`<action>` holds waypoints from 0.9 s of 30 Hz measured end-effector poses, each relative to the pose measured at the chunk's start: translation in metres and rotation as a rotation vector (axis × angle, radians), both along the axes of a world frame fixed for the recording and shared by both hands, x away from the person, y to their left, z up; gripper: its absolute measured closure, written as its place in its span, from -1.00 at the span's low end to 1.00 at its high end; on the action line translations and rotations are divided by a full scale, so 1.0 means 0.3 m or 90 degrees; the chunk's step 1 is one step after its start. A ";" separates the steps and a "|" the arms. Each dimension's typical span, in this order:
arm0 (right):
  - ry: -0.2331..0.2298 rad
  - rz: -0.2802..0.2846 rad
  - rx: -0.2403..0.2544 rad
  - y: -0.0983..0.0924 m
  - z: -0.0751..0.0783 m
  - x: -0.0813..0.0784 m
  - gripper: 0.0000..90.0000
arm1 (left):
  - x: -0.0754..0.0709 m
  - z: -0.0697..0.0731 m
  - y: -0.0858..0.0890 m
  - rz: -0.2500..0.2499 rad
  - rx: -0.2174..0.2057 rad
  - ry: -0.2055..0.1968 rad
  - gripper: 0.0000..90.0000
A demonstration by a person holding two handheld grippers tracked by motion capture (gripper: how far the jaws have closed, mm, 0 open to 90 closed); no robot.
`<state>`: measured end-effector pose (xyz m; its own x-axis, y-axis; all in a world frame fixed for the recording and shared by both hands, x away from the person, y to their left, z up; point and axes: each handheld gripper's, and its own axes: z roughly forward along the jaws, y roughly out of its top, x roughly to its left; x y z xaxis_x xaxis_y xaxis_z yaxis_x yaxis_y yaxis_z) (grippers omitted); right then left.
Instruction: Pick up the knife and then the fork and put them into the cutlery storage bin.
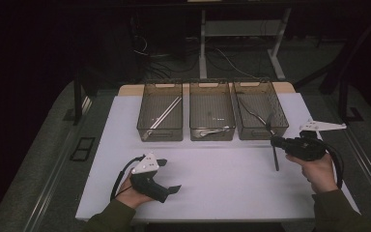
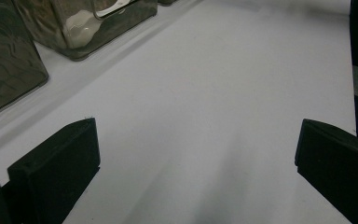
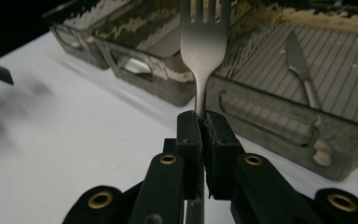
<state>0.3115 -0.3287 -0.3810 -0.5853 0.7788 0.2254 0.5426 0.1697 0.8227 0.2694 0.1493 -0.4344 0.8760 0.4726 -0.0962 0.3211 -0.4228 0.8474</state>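
My left gripper [image 1: 166, 182] rests on the white mat [image 1: 212, 183], jaws wide apart and empty. My right gripper [image 3: 201, 135] pinches a fork [image 3: 203, 51] by its neck, just in front of the right bin [image 1: 260, 116], where a knife [image 3: 303, 70] lies.

**Three bins, two claws, one fork held**

Three clear bins stand in a row at the far side of the bench: the left bin [image 1: 160, 117], middle bin [image 1: 211, 117] and right bin [image 1: 260, 116]. One knife [image 3: 303, 74] lies in the right bin. One fork [image 3: 202, 42] is clamped in the right claw [image 3: 200, 128]. The left claw [image 1: 166, 175] makes two claws.
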 end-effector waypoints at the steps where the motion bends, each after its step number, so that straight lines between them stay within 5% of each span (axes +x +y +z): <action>1: -0.002 -0.005 0.006 -0.003 0.001 0.000 0.89 | 0.000 -0.001 -0.001 0.001 -0.003 -0.001 -1.00; 15: -0.041 -0.032 0.026 -0.035 0.020 0.032 0.89 | 0.003 -0.003 -0.001 0.002 -0.002 0.002 -1.00; 27: -0.066 -0.043 0.010 -0.038 0.068 0.086 0.89 | 0.005 -0.004 0.001 0.003 -0.001 0.003 -1.00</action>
